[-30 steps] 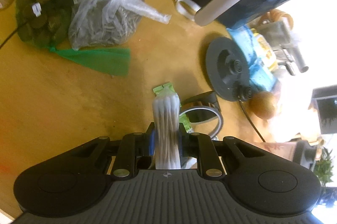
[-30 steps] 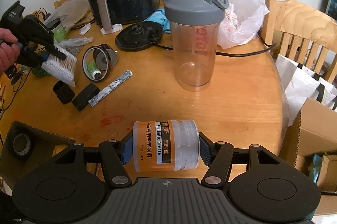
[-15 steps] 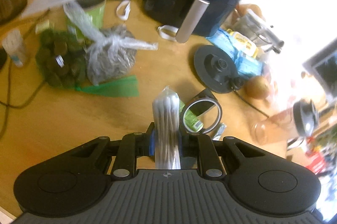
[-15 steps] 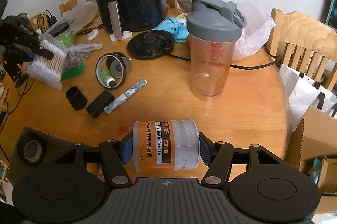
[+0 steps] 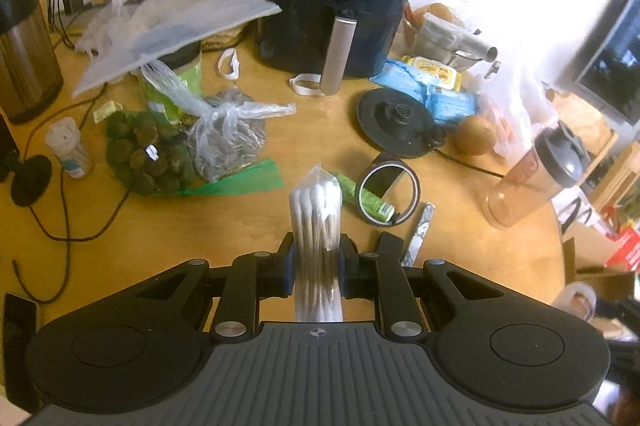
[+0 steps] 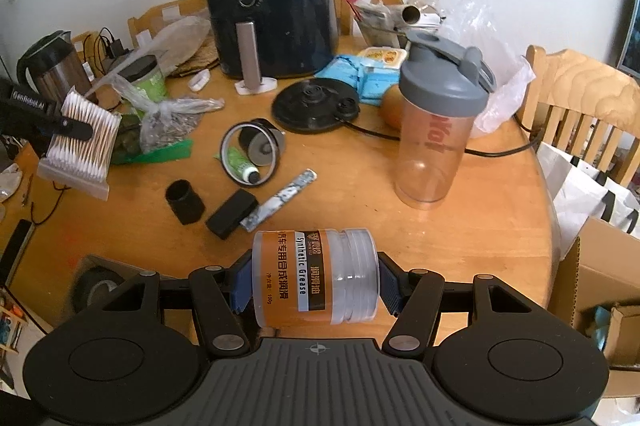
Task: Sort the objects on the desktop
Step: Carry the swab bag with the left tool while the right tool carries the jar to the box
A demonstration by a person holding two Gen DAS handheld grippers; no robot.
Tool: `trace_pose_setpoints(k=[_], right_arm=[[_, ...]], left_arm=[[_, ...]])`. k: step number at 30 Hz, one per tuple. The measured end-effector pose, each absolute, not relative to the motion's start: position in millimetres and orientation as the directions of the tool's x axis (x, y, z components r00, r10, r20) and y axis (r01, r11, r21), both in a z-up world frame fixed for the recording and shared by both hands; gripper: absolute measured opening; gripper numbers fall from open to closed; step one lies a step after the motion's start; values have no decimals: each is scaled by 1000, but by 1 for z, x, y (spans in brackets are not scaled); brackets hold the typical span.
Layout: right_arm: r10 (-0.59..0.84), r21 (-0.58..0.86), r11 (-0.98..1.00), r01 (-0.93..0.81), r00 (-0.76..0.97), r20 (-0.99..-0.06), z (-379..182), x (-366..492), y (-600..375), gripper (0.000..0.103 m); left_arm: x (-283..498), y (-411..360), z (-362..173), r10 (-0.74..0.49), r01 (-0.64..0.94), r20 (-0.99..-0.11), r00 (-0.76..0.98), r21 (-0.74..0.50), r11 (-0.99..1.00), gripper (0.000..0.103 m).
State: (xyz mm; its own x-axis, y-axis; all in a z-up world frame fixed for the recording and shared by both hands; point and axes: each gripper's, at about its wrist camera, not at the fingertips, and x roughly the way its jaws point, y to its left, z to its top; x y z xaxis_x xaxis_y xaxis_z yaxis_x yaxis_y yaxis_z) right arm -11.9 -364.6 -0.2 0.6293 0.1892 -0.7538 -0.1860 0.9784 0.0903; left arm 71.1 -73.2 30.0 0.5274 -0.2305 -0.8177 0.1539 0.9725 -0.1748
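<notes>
Swab bag (image 5: 316, 226) clamped in left tool (image 5: 316, 258), grease jar (image 6: 316, 278) in right tool (image 6: 316, 286)

We read "Synthetic Grease" in white letters on the dark band of the orange-labelled jar (image 6: 314, 282), beside Chinese characters and a small "100g". On the black body of the left tongs (image 6: 74, 128), at the left edge of the right wrist view, white print reads "GenRobot.AI". Red lettering on the clear shaker bottle (image 6: 434, 142) is turned away and cannot be read.
</notes>
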Motion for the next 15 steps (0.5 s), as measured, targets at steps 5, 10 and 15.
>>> trace_pose_setpoints(k=[5, 10, 15], right_arm=[[197, 105, 978, -181, 626, -754, 8, -18, -354, 64], [200, 109, 977, -182, 625, -754, 13, -24, -344, 64], [210, 112, 975, -193, 624, -752, 19, -32, -329, 64]], left_arm=[[49, -70, 38, -212, 196, -801, 560, -121, 973, 20], [31, -63, 41, -222, 208, -790, 571, -123, 970, 20], [16, -56, 41, -241, 214, -781, 576, -140, 967, 20]])
